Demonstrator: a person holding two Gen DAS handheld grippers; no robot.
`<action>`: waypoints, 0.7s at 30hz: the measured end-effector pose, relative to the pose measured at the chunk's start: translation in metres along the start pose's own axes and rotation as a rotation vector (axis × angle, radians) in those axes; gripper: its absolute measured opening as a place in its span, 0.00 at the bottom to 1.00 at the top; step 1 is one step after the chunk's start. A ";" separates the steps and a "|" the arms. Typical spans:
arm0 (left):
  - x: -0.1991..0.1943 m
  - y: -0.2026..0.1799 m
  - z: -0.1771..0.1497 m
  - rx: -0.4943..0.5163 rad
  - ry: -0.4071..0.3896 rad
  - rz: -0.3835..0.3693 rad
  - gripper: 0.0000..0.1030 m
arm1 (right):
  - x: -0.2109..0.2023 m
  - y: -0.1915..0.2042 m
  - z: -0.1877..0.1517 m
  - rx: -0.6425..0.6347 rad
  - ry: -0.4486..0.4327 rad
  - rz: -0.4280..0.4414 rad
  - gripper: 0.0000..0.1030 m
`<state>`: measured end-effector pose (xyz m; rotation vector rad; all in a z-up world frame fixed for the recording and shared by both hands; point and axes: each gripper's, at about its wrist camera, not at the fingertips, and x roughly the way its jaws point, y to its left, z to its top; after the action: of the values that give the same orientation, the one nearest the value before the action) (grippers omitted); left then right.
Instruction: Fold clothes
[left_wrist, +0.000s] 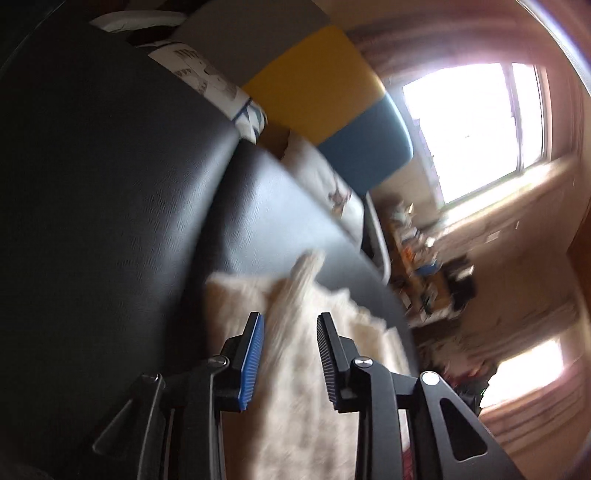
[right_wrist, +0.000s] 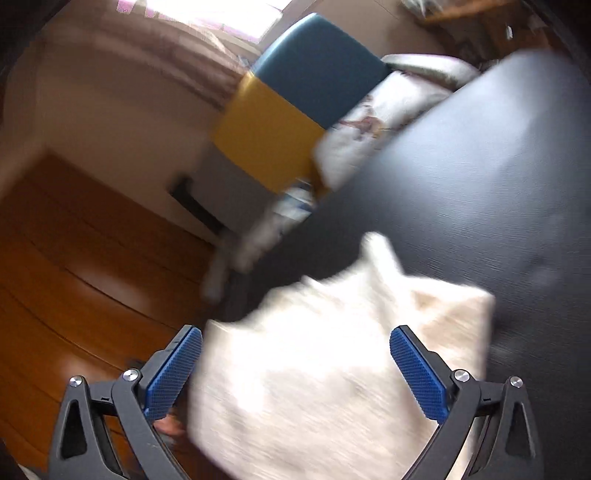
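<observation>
1. Left wrist view: cream garment (left_wrist: 295, 332) under and ahead of left gripper (left_wrist: 290, 356), on dark surface (left_wrist: 110, 203); jaws part-open, a raised fold between, not visibly pinched.
2. Right gripper (right_wrist: 295, 369) spread wide above garment (right_wrist: 332, 369), holding nothing; probably released to let cloth settle flat.
3. Beyond: cushion (right_wrist: 369, 122), yellow and blue panels (right_wrist: 266, 140), window (left_wrist: 472, 129).
4. Left of right gripper: garment edge near surface's rim, wood floor (right_wrist: 74, 240) below; slipping off possible.
</observation>
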<state>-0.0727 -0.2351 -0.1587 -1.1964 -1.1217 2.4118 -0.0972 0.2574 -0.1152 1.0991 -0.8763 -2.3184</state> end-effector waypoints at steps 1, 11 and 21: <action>0.003 0.000 -0.004 0.028 0.015 0.024 0.30 | 0.000 0.001 -0.007 -0.034 0.015 -0.073 1.00; 0.020 -0.029 -0.024 0.226 0.064 0.140 0.21 | 0.030 0.000 -0.018 -0.402 0.087 -0.389 0.47; -0.009 -0.003 -0.037 0.169 0.038 0.197 0.11 | 0.022 -0.009 -0.027 -0.507 0.202 -0.658 0.09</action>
<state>-0.0395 -0.2181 -0.1650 -1.3456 -0.8033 2.5546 -0.0898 0.2402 -0.1461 1.4878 0.1980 -2.6312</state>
